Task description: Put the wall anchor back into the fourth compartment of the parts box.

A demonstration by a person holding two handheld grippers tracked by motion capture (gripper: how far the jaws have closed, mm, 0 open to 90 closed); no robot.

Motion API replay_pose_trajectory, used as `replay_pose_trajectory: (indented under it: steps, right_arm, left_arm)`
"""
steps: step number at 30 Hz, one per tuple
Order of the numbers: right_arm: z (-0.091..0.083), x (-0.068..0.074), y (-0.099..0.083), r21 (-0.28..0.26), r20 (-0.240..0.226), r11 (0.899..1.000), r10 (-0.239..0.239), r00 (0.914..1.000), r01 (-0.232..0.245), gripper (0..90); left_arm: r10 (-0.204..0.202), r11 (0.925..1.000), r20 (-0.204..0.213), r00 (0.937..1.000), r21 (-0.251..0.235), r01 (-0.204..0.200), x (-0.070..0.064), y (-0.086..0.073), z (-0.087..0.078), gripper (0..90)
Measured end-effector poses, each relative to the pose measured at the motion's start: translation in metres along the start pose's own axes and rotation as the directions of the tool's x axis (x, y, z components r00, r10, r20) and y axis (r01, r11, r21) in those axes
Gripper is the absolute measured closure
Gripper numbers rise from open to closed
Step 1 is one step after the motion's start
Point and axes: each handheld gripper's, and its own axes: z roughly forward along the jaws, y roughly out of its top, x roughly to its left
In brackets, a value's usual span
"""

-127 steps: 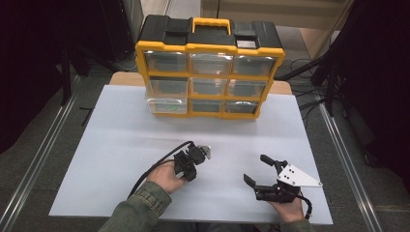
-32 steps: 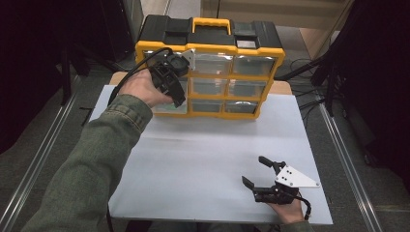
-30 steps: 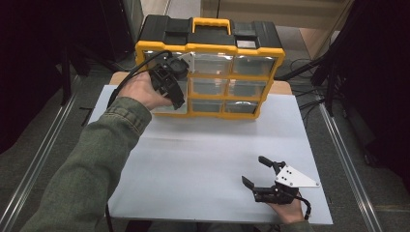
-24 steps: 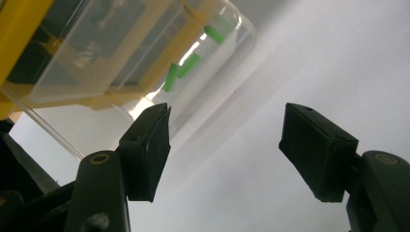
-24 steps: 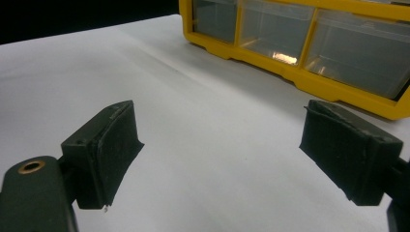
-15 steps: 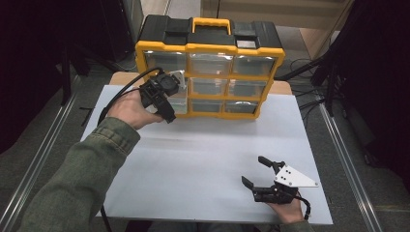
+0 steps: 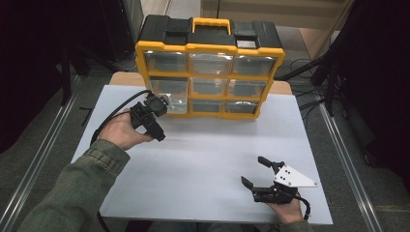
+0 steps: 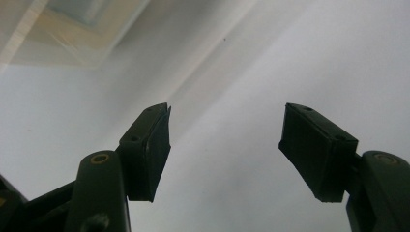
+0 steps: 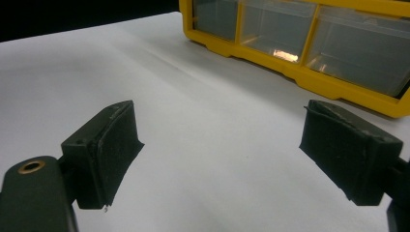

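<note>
At twelve o'clock on our table (image 7: 203,164) stands the yellow drawer organizer (image 7: 210,72). Its clear drawers (image 7: 170,94) look light, slick and stiff; we'd pinch the front lip. Left gripper (image 7: 155,118) and right gripper (image 7: 255,173) gape empty.

I see the drawer organizer (image 7: 209,72) at the table's (image 7: 203,159) far edge, my left gripper (image 7: 153,116) just before it, my right gripper (image 7: 258,179) near-right.

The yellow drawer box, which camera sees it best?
The high view: the whole yellow drawer box shows, handle and all nine clear drawers. The right gripper view catches just its bottom drawers. The left gripper view has only a blurry corner.
</note>
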Motion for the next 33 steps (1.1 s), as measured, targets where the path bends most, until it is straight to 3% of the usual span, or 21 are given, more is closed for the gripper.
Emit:
replay_pose_trajectory:
  steps: [9,19,27,33]
  right_arm:
    - [0.000,0.000,0.000,-0.001,0.001,1.000,-0.002,1.0000,0.002,13.9]
    - [0.000,0.000,0.000,0.003,0.000,1.000,0.001,1.0000,-0.001,13.9]
    - [0.000,0.000,0.000,0.000,0.001,1.000,-0.002,1.0000,0.002,13.8]
    - [0.000,0.000,0.000,0.002,0.003,1.000,0.000,1.0000,0.000,13.8]
  left_arm:
    - [-0.023,0.9997,0.037,0.9991,0.013,0.023,0.001,-0.023,0.025,34.4]
    - [-0.039,0.9991,0.074,0.9965,-0.015,0.040,-0.001,-0.046,0.052,34.4]
    - [-0.062,0.9956,0.057,0.9965,-0.067,0.066,-0.002,-0.063,0.064,34.4]
    - [-0.074,0.9879,0.051,0.9959,-0.133,0.080,-0.005,-0.080,0.074,34.3]
